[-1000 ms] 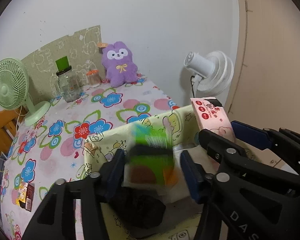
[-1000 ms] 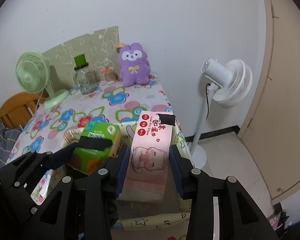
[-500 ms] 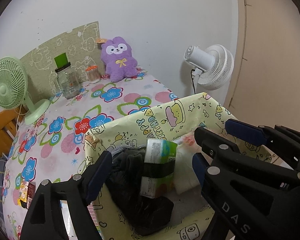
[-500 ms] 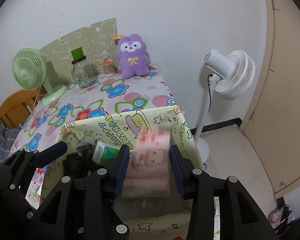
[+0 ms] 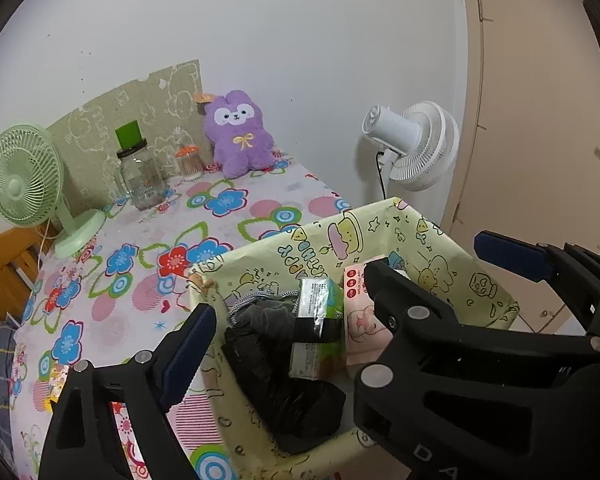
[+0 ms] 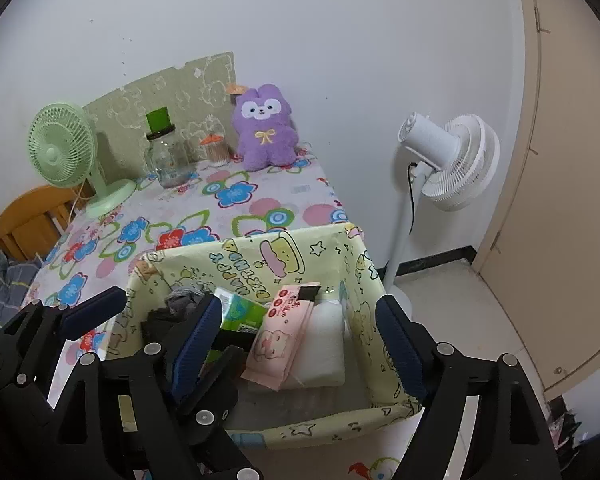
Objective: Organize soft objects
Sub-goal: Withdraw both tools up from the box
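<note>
Inside the yellow cartoon-print fabric bin [image 6: 260, 256], the soft things lie packed side by side: a pink wet-wipe pack [image 6: 280, 340] leans tilted against a white folded pad [image 6: 324, 344] on its right, a green tissue pack [image 6: 240, 314] with a black band sits just to its left, and dark grey and black clothing [image 5: 276, 380] fills the left end. Seen from the left wrist, the green tissue pack [image 5: 314, 332] stands on edge between the clothing and the pink pack [image 5: 358, 320]. Both tongs hang above the bin with nothing in them: the right tongs [image 6: 300, 344] are spread wide, one blue pad over the tissue pack and the other by the bin's right wall, and the left tongs [image 5: 340, 292] are likewise released, their fingers well apart on either side of the bin. The bin sits at the near edge of the bench [image 6: 240, 208], which wears a flowered cloth. At the far end stand a purple plush bunny [image 6: 264, 128], a glass jar [image 6: 164, 156] with a green top, a small container with an orange lid [image 6: 214, 150] and a green desk fan [image 6: 64, 148]. A white pedestal fan [image 6: 448, 160] stands on the floor beside the bench.
</note>
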